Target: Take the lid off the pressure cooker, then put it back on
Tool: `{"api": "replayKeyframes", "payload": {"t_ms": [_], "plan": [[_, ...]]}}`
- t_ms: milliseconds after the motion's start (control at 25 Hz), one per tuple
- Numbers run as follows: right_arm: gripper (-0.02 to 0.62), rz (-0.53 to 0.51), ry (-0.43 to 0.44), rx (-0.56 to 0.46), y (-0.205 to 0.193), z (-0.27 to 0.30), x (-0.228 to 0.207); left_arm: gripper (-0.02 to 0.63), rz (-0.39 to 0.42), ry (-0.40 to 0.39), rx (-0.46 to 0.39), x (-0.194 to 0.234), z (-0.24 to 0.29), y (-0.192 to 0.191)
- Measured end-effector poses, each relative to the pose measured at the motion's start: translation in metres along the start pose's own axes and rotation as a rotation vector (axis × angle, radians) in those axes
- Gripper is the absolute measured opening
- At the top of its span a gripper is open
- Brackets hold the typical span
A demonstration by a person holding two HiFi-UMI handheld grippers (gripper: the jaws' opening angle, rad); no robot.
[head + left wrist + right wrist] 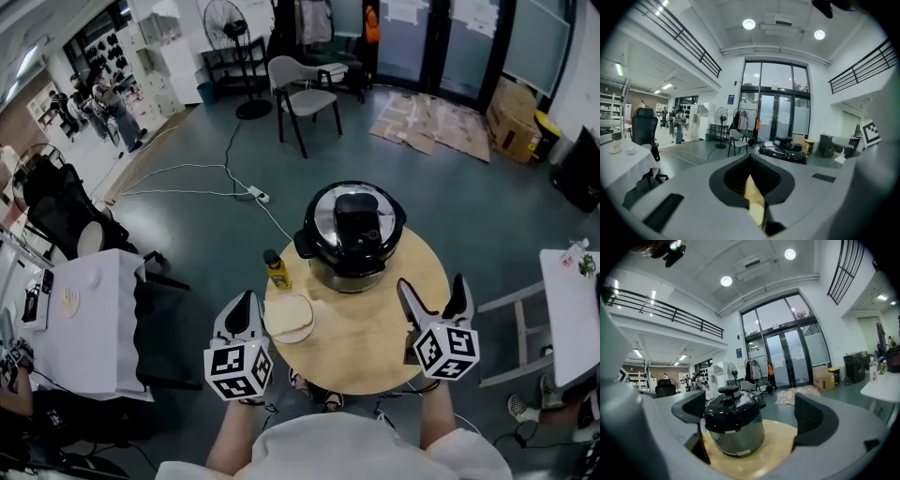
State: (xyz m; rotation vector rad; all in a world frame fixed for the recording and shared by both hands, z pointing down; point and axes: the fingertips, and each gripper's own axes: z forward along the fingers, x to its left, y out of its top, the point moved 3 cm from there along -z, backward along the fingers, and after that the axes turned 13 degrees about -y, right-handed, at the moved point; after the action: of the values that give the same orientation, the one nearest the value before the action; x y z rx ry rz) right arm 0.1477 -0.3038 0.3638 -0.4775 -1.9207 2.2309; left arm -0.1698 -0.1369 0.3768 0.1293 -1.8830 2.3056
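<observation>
The pressure cooker (352, 234) stands at the far side of the round wooden table (375, 347), its black lid (354, 217) seated on the steel body. My right gripper (434, 302) hovers over the table's near right edge, open and empty. In the right gripper view the cooker (735, 425) shows between the spread fingers (813, 420), a short way ahead and apart from them. My left gripper (244, 309) is at the table's near left edge, shut with nothing in it. In the left gripper view the cooker (783, 149) appears beyond the closed jaws, off to the right.
A small yellow bottle (274, 269) and a pale round plate (289, 317) sit on the table's left side, close to the left gripper. White tables stand at left (89, 323) and right (570, 314). A chair (305, 94) and a floor cable (225, 173) lie beyond.
</observation>
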Motion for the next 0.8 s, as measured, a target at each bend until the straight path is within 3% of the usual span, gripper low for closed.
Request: {"api": "replayKeyframes", "payload": {"t_ms": [520, 800], "plan": [[0.586, -0.046, 0.021, -0.011, 0.023, 0.046, 0.015, -0.008, -0.034, -0.006, -0.028, 0.038, 0.045, 0.012], [0.586, -0.099, 0.097, 0.026, 0.027, 0.074, 0.033, -0.008, -0.046, -0.001, -0.015, 0.055, 0.056, 0.008]]}}
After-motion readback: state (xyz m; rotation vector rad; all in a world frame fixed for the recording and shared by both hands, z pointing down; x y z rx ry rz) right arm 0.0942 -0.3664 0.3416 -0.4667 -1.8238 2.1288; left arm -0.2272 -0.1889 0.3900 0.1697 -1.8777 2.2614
